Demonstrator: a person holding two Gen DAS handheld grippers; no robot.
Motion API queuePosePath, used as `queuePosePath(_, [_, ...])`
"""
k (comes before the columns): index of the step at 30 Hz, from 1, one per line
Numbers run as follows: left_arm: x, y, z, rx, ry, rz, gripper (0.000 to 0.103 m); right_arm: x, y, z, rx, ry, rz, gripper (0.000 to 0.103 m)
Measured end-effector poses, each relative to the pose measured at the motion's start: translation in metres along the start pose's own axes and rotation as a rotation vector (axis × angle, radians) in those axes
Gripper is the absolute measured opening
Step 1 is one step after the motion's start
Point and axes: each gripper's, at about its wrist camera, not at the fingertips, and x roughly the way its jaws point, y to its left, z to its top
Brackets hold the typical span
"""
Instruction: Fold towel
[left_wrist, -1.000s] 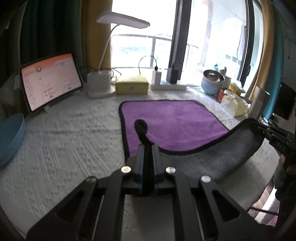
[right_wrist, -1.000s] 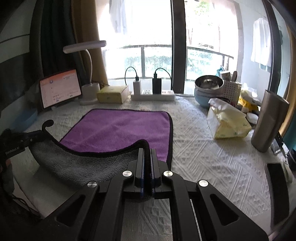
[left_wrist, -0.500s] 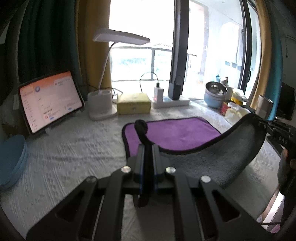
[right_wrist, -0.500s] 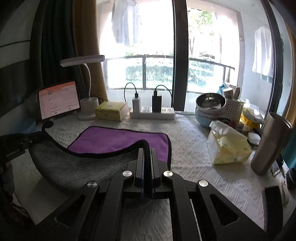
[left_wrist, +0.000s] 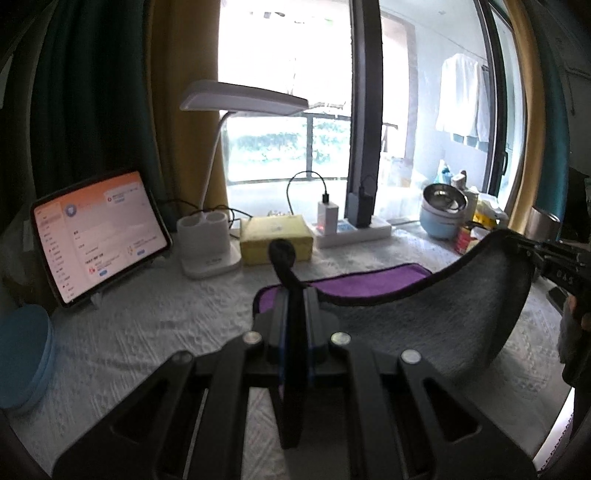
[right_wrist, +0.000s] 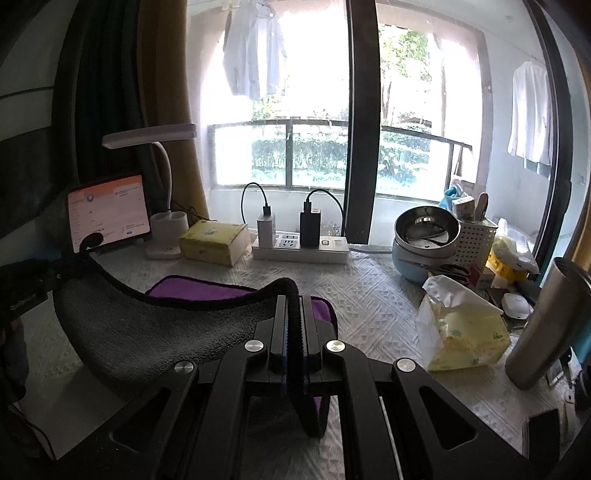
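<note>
The towel (left_wrist: 436, 317) is purple on top, grey beneath, with a black edge. Its near half hangs lifted off the white tablecloth in a sagging curve; the far purple part (left_wrist: 373, 282) still lies flat. My left gripper (left_wrist: 293, 295) is shut on the towel's near left corner, whose black loop sticks up above the fingers. My right gripper (right_wrist: 293, 299) is shut on the near right corner. In the right wrist view the grey underside (right_wrist: 162, 332) sags between both grippers, and the left gripper (right_wrist: 70, 269) shows at the left edge. The right gripper (left_wrist: 535, 254) shows at the right of the left wrist view.
Along the back stand a tablet (left_wrist: 98, 236), a white desk lamp (left_wrist: 210, 251), a yellow box (left_wrist: 275, 240) and a power strip (right_wrist: 301, 249). At right are a steel bowl on a blue pot (right_wrist: 424, 240), a tissue pack (right_wrist: 461, 328) and a steel tumbler (right_wrist: 543, 325). A blue plate (left_wrist: 22, 354) lies far left.
Both grippers have risen and moved toward the window with the towel's near corners. More grey underside is lifted and less purple lies flat in view.
</note>
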Motion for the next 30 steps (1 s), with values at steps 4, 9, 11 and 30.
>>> queuePosePath(4, [0.007, 0.0, 0.003, 0.016, -0.024, 0.012, 0.008, 0.013, 0.001, 0.004, -0.038, -0.01, -0.041, 0.006])
queuePosePath(9, [0.02, 0.0, 0.009, 0.041, -0.052, 0.03, 0.008, 0.034, 0.001, 0.012, -0.068, -0.009, -0.051, 0.006])
queuePosePath(11, [0.026, 0.001, 0.012, 0.048, -0.058, 0.032, 0.008, 0.043, 0.0, 0.015, -0.071, -0.007, -0.054, 0.006])
queuePosePath(30, [0.1, 0.001, 0.016, 0.135, -0.032, 0.101, 0.008, 0.109, -0.001, 0.022, -0.092, 0.063, -0.076, 0.006])
